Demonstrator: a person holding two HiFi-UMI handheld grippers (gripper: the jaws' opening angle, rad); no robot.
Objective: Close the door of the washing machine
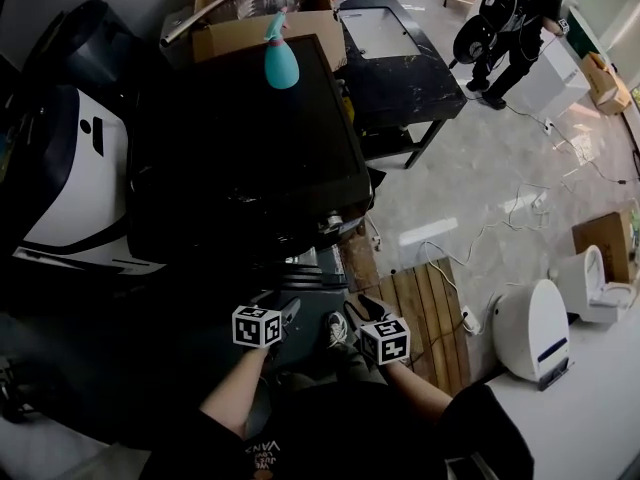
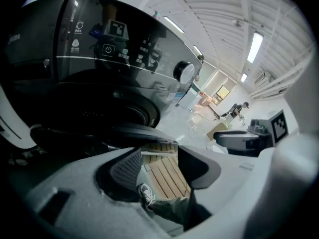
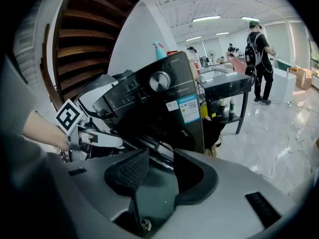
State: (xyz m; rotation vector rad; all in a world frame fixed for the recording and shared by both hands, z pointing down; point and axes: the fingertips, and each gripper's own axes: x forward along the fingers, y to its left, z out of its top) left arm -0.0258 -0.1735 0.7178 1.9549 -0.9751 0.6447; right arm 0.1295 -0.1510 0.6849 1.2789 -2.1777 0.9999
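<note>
Black, glossy washing machine (image 1: pixel 240 158) fills the frame's centre-left — its round door (image 2: pixel 99 132) seemingly swung open, lower centre.

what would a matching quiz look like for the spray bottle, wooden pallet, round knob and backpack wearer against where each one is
Things:
1 teal spray bottle
2 wooden pallet
3 round knob
4 person with a backpack

Places:
a lying flat on the floor
b on the control panel
c standing beyond the black table
d on top of the washing machine

Pairs: 1-d, 2-a, 3-b, 4-c
</note>
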